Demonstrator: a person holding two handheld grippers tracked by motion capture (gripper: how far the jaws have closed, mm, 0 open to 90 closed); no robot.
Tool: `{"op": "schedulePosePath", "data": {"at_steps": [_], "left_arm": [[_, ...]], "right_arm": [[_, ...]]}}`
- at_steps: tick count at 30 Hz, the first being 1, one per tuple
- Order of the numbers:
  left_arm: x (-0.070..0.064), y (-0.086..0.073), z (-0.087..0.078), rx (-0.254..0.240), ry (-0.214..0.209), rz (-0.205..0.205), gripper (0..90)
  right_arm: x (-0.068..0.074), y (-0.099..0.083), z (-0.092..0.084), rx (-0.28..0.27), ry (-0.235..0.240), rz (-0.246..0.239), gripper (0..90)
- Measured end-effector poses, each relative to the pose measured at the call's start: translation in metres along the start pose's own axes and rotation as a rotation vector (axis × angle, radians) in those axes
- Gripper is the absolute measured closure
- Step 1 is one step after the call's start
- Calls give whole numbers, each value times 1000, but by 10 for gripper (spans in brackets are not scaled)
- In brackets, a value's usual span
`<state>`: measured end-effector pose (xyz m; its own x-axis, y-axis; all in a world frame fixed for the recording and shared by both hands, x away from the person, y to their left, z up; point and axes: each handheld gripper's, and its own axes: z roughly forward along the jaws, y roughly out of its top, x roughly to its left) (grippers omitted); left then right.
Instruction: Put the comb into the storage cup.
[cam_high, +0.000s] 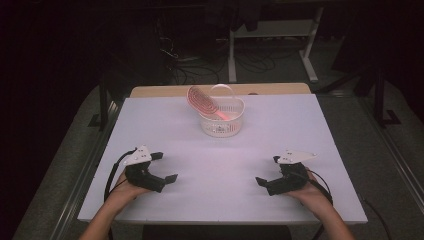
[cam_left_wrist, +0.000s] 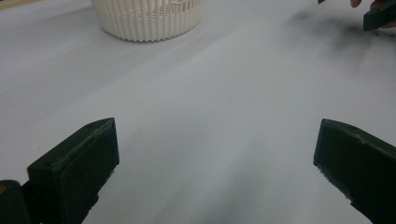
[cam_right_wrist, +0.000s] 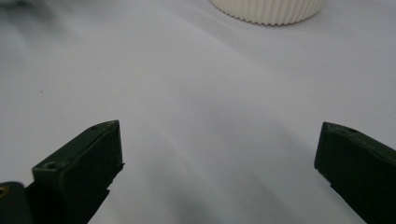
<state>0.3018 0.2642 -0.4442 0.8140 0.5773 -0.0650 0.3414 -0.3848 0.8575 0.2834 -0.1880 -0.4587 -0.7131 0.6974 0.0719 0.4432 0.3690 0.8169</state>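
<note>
A white ribbed basket stands on the white table toward its far middle. A pink round slotted plate and a clear round plate lean inside it. My left gripper rests open at the near left, nothing between its jaws, with the basket ahead at upper left. My right gripper rests open at the near right, also holding nothing; the basket is ahead at the top. The right gripper's jaw tip shows far off in the left gripper view.
A wooden table edge runs behind the white table. Beyond it are white desk legs and cables on the dark floor. Bare tabletop lies between the grippers and the basket.
</note>
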Motion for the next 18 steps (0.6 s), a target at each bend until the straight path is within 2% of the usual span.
{"op": "schedulePosePath", "data": {"at_steps": [6,10,18], "left_arm": [[-2,-6,-1,5,10,-8,3],[0,-12,-3,27,15,-12,3],[-3,-11,-1,34,-1,-3,3]], "right_arm": [[0,0,1,4,-1,-1,6],[0,0,0,4,-2,-1,5],[0,-1,0,5,-2,-3,5]]}}
